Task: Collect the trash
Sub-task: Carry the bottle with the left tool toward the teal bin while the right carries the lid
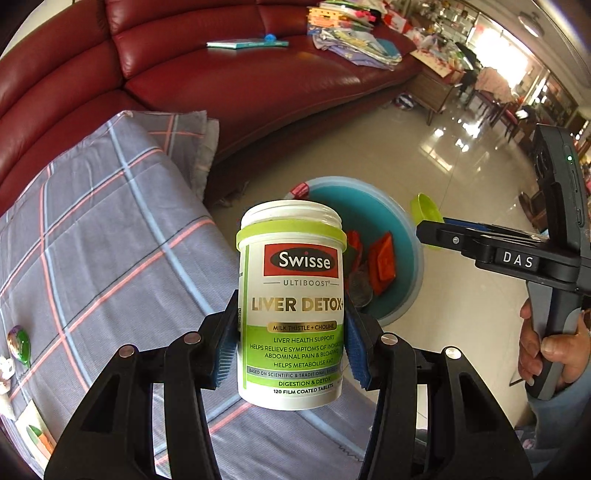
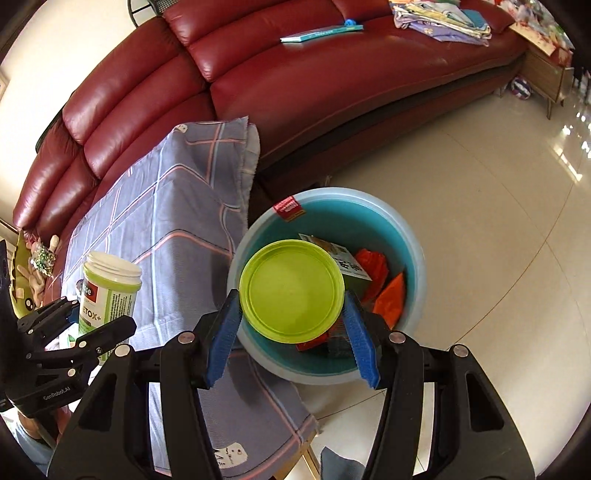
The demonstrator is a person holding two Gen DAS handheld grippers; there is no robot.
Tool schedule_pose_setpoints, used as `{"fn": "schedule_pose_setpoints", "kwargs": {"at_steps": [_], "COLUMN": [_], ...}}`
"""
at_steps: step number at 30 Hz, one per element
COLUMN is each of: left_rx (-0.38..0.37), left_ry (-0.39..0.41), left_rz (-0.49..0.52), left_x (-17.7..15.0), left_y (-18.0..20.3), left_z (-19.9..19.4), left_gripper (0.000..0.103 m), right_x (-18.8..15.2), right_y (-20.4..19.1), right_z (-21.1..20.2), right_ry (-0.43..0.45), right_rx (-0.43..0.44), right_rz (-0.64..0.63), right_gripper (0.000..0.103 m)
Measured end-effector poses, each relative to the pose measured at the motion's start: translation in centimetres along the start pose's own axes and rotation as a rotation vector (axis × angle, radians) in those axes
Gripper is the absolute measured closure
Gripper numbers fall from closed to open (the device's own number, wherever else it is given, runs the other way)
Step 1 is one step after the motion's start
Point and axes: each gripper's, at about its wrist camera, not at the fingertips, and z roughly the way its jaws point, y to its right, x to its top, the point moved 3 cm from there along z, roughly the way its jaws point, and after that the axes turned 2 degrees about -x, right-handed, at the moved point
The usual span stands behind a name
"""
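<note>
My left gripper (image 1: 290, 341) is shut on a white and green Swisse tablet bottle (image 1: 291, 302) with its cap off, held upright near the edge of the cloth-covered table. In the right wrist view the same bottle (image 2: 109, 291) shows at the left. My right gripper (image 2: 291, 325) is shut on the bottle's lime green lid (image 2: 291, 291), held over the blue trash basin (image 2: 410, 236) on the floor. In the left wrist view the lid (image 1: 426, 210) and the right gripper (image 1: 430, 230) hang to the right of the basin (image 1: 402, 229). Orange wrappers (image 2: 388, 295) and a carton lie in the basin.
A grey plaid cloth (image 1: 92, 240) covers the table, with small packets at its left edge (image 1: 18, 345). A dark red leather sofa (image 2: 295, 81) curves behind, with a book (image 2: 321, 32) and piled cloths on it. Glossy tile floor (image 2: 498, 221) spreads to the right.
</note>
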Motion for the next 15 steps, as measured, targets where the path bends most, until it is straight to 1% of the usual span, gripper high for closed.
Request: {"fn": "schedule_pose_setpoints", "kwargs": {"at_steps": [7,9,10,12,14,15], "left_rx": [-0.027,-0.032,-0.034,-0.035,-0.037,-0.038], "left_ry": [-0.043,-0.054,-0.060,-0.068,-0.077,-0.081], "left_rz": [0.037,0.039,0.040,0.040,0.040,0.040], "left_x": [1.0,1.2,1.3,1.4,1.6,1.7], "left_y": [2.2,2.4,2.5,2.8,2.9,3.1], "left_z": [2.9,3.7,4.0,4.5,5.1,5.4], "left_gripper": [0.052,0.052,0.052,0.052,0.052,0.052], "right_x": [-0.2,-0.1,-0.1,0.0,0.2,0.2], "right_y": [2.0,2.4,2.5,2.9,3.3,3.6], "right_z": [1.7,2.3,2.5,2.7,2.9,3.0], "right_ry": [-0.046,-0.063,-0.064,-0.060,-0.062,-0.063], "right_rx": [-0.013,-0.009,-0.007,-0.013,-0.020,-0.020], "right_rz": [0.021,0.033,0.038,0.045,0.054,0.065], "right_gripper": [0.049,0.037,0.029,0.028,0.022,0.021]}}
